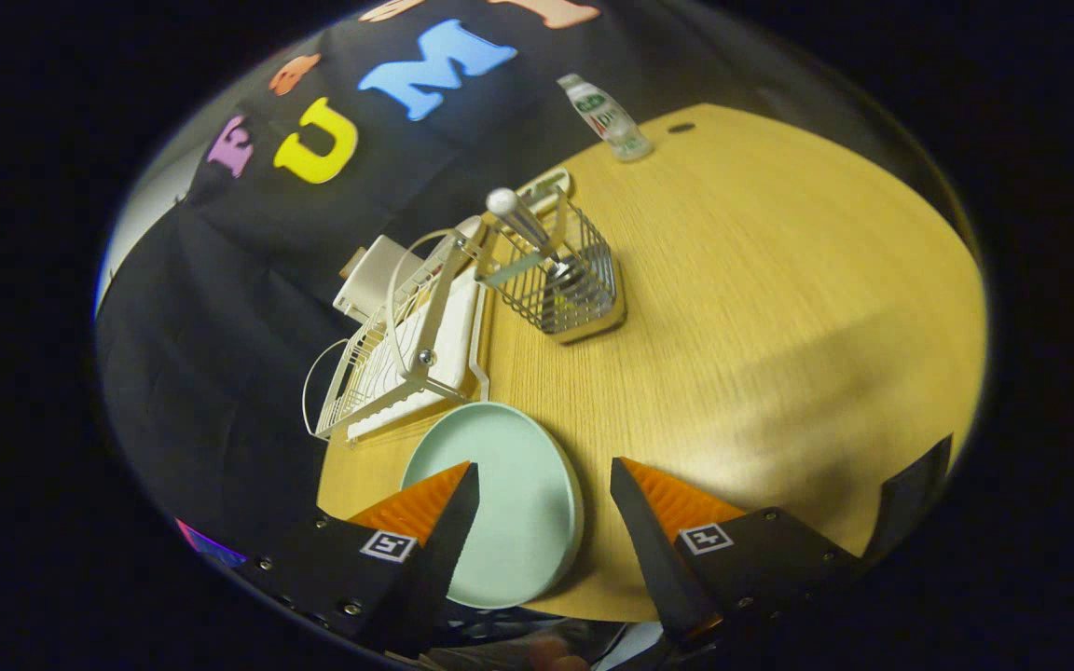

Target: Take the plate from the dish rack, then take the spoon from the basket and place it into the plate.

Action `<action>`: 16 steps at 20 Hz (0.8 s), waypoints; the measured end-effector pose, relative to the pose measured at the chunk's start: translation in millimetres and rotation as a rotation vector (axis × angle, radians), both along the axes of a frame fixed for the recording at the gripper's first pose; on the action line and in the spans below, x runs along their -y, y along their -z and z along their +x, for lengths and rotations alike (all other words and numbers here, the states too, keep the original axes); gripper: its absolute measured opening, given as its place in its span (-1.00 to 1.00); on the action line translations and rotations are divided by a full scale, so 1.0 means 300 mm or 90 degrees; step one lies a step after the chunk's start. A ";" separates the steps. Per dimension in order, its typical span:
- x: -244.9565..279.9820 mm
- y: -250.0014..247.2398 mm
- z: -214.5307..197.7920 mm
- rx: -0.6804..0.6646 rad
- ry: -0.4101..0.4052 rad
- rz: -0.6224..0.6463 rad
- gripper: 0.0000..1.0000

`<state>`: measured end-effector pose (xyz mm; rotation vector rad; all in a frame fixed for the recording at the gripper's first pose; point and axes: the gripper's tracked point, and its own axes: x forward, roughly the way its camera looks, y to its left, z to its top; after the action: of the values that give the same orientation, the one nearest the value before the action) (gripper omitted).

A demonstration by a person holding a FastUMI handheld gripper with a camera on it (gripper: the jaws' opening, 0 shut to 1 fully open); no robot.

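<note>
Lying flat on the wooden surface (779, 308), the pale green plate (509, 485) sits just ahead of the gripper (544, 480), whose fingers are spread wide apart and hold nothing, the left one overlapping the plate's near edge in the view. Just beyond the plate stands the white dish rack (406, 345), and beside that the wire basket (560, 280) with the spoon (523, 224) standing in it, handle up and leaning toward the rack. Farther back on the surface, near its far edge, a small bottle (607, 116) stands alone.
</note>
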<state>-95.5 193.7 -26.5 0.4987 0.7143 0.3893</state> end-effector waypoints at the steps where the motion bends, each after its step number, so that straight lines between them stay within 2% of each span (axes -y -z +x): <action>1: 0.026 -0.053 0.012 0.077 -0.001 -0.030 0.75; 4: 0.114 -0.218 0.075 0.315 0.010 -0.149 0.74; 6: 0.148 -0.257 0.098 0.396 0.016 -0.210 0.74; 10: 0.164 -0.304 0.198 0.486 0.060 -0.211 0.71; 16: 0.156 -0.274 0.346 0.538 0.095 -0.248 0.71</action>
<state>8.1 146.8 55.7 -0.0091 -0.0746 0.2737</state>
